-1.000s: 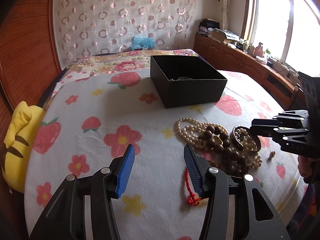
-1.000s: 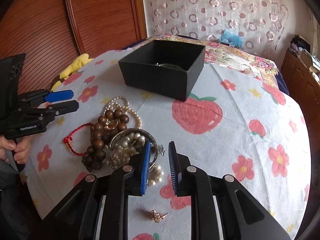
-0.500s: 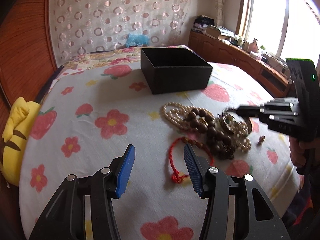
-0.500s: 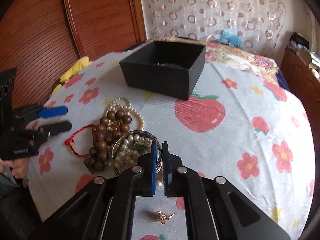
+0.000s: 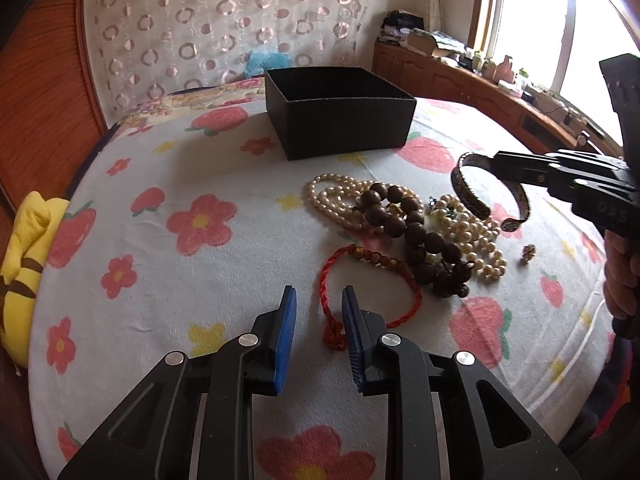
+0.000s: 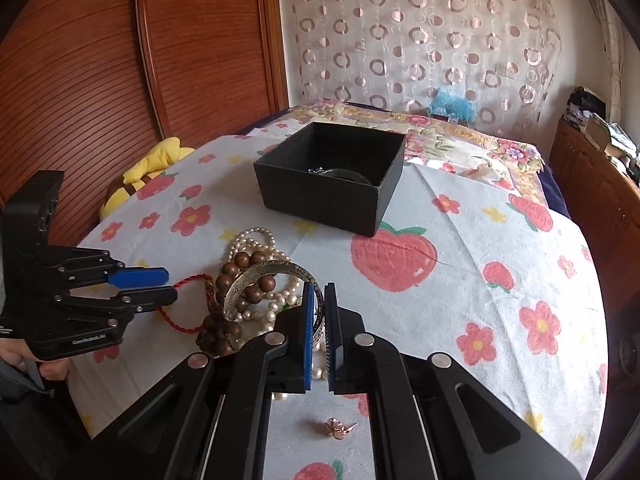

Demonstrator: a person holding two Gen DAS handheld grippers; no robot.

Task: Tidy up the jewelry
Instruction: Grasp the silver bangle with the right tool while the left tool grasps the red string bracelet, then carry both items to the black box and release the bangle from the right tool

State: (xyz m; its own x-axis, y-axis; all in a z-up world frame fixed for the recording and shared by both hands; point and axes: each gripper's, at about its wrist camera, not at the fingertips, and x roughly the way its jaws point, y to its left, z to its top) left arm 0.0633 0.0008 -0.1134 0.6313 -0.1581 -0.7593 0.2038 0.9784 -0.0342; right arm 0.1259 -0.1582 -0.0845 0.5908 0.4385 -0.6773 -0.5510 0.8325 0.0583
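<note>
My right gripper (image 6: 319, 300) is shut on a silver cuff bangle (image 6: 256, 282) and holds it above the jewelry pile; the bangle also shows in the left wrist view (image 5: 468, 196). My left gripper (image 5: 318, 312) is open, its jaws either side of a red cord bracelet (image 5: 332, 276) on the bedspread. Beside it lie a brown wooden bead bracelet (image 5: 416, 232) and pearl strands (image 5: 336, 196). A black open box (image 5: 340, 112) stands beyond, with a dark item inside (image 6: 344, 174).
A small rose-gold earring (image 6: 338, 428) lies near the bed's front edge. A yellow plush toy (image 5: 24, 248) sits at the left edge. A wooden cabinet (image 5: 460, 80) with clutter runs along the right under the window.
My right gripper closed on the silver bangle and lifted it off the pile. My left gripper moved forward to the red cord bracelet and narrowed its jaws.
</note>
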